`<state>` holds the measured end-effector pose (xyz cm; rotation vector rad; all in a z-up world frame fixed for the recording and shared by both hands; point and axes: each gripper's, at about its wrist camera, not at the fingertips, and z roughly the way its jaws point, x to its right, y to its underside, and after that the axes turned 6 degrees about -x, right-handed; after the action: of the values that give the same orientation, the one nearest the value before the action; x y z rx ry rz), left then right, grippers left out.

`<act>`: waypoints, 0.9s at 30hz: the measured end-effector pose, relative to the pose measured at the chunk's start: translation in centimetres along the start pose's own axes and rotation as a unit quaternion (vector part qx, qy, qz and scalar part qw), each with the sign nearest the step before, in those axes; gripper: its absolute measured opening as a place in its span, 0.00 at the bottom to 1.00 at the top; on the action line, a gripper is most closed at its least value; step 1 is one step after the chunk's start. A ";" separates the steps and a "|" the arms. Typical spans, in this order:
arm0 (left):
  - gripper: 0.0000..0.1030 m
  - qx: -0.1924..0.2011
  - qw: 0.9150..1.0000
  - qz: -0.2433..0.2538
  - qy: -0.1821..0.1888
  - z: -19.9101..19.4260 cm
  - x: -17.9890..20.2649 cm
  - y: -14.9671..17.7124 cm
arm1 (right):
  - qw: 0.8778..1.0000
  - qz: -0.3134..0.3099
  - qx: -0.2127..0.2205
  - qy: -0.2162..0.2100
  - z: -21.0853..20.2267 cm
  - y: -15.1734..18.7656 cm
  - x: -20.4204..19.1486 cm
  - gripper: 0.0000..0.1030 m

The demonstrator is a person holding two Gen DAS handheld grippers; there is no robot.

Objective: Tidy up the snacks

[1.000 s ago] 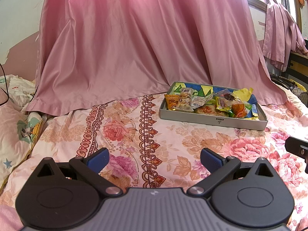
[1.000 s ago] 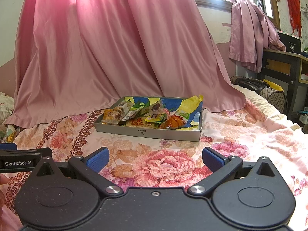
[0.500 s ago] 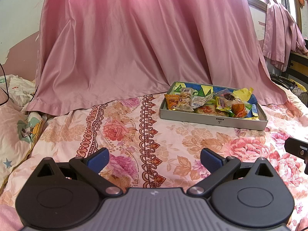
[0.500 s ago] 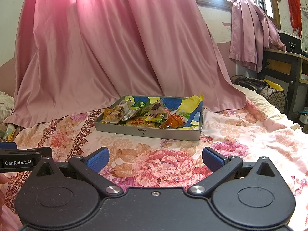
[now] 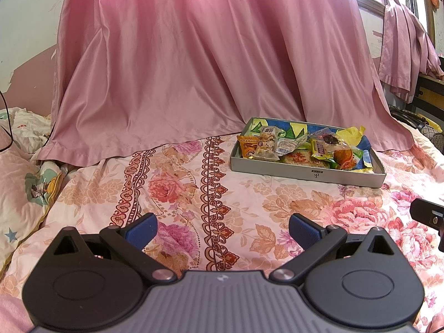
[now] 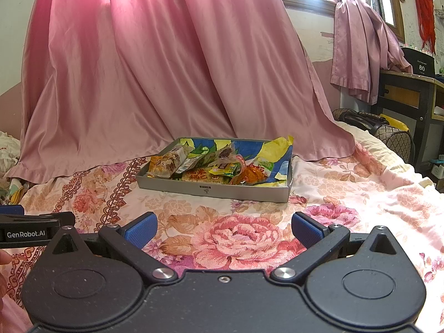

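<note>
- Snacks point(image 5: 299, 147): packets heaped in a grey tray point(image 5: 305, 176) on the flowered bedspread point(image 5: 194, 183), far from both grippers, just in front of the pink curtain point(image 5: 194, 69).
- Left gripper point(image 5: 220, 229): jaws wide apart, empty.
- Right gripper point(image 6: 223, 229): jaws wide apart, empty.
- Risk: packets overlap; a pinch may likely drag two, or the tray may slide on the soft bedding.
</note>
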<state>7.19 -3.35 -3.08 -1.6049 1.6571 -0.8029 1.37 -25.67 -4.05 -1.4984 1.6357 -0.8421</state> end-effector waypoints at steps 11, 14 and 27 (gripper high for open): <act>1.00 0.000 1.000 0.000 0.000 0.0 0.0 -0.1 | 1.000 0.000 0.000 0.000 0.0 0.0 0.0 0.99; 1.00 0.000 1.000 0.000 0.000 0.0 0.0 0.0 | 1.000 0.000 -0.001 0.000 0.1 0.0 0.0 0.99; 1.00 -0.002 1.000 -0.002 0.002 -0.2 0.0 0.3 | 1.000 0.000 -0.001 0.001 0.0 0.0 0.0 0.99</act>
<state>6.88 -3.33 -3.24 -1.6114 1.6590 -0.8059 1.41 -25.64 -4.07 -1.4995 1.6378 -0.8427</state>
